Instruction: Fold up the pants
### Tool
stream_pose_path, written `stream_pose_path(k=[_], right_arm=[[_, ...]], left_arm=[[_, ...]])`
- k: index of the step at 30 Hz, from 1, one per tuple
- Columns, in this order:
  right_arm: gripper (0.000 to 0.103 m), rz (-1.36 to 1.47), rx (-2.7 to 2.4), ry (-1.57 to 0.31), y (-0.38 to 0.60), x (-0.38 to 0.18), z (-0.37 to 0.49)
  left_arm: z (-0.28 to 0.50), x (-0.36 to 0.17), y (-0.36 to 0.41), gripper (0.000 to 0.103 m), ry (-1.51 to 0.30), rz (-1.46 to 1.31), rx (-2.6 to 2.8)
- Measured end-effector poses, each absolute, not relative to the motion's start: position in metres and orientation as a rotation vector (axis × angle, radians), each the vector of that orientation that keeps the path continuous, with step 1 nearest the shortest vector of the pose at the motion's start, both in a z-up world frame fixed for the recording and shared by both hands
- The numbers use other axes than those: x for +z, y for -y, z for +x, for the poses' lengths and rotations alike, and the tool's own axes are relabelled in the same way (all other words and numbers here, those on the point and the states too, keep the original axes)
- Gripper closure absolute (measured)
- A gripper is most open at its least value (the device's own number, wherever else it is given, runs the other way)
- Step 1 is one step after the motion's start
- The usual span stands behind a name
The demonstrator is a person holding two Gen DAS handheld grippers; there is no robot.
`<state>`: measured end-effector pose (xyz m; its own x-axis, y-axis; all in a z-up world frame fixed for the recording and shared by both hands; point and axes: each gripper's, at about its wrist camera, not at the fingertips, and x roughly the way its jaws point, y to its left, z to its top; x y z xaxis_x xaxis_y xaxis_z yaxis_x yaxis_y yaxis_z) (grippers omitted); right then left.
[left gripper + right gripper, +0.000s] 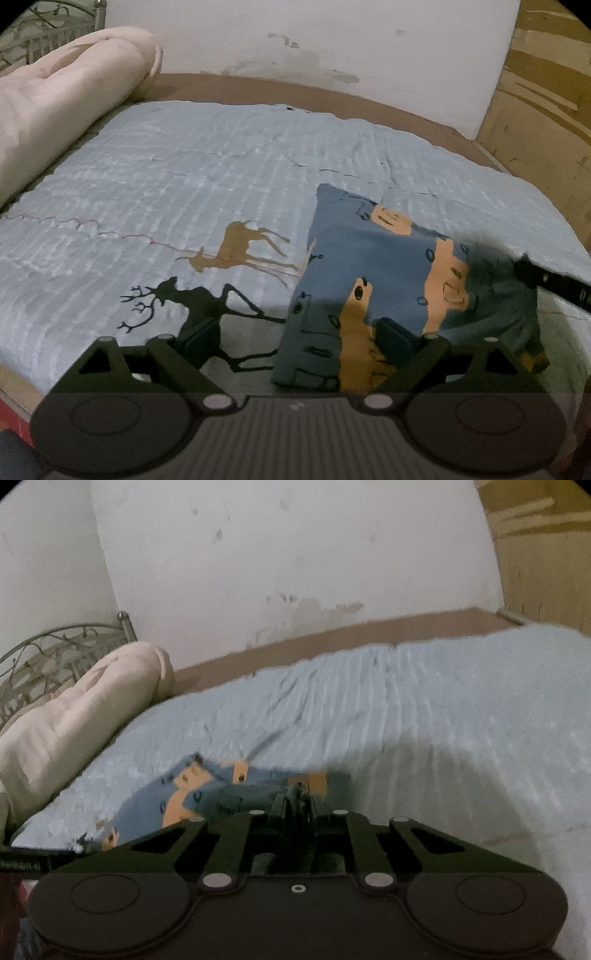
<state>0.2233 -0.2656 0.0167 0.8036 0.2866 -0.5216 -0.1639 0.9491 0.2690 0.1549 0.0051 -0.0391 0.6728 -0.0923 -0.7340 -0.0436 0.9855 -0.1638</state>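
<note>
The pants [369,273] are blue with orange patches and black drawings. They lie folded on the light blue bedspread [184,166], right of centre in the left wrist view. My left gripper [295,332] is open, its right finger [395,336] over the near edge of the pants. My right gripper [297,797] is shut on a bunched edge of the pants [207,794]; it enters the left wrist view as a dark bar [554,284] at the right.
A rolled cream duvet [62,99] lies along the left of the bed, by a metal headboard [44,657]. A white wall [314,44] stands behind, a wooden cupboard [546,110] at right. Deer figures [240,247] are printed on the bedspread.
</note>
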Motion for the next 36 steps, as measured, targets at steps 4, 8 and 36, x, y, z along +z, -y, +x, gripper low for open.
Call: stream_pose_path(k=[4, 8, 36], right_arm=[[0.091, 0.189, 0.221, -0.561, 0.266, 0.024, 0.227], [0.074, 0.166, 0.206, -0.635, 0.265, 0.012, 0.231], [0.001, 0.095, 0.178, -0.688, 0.262, -0.001, 0.168]], left_arm=[[0.157, -0.045, 0.001, 0.009, -0.846, -0.163, -0.047], [0.157, -0.047, 0.004, 0.009, -0.846, -0.149, -0.047], [0.145, -0.043, 0.008, 0.001, -0.864, -0.081, -0.052]])
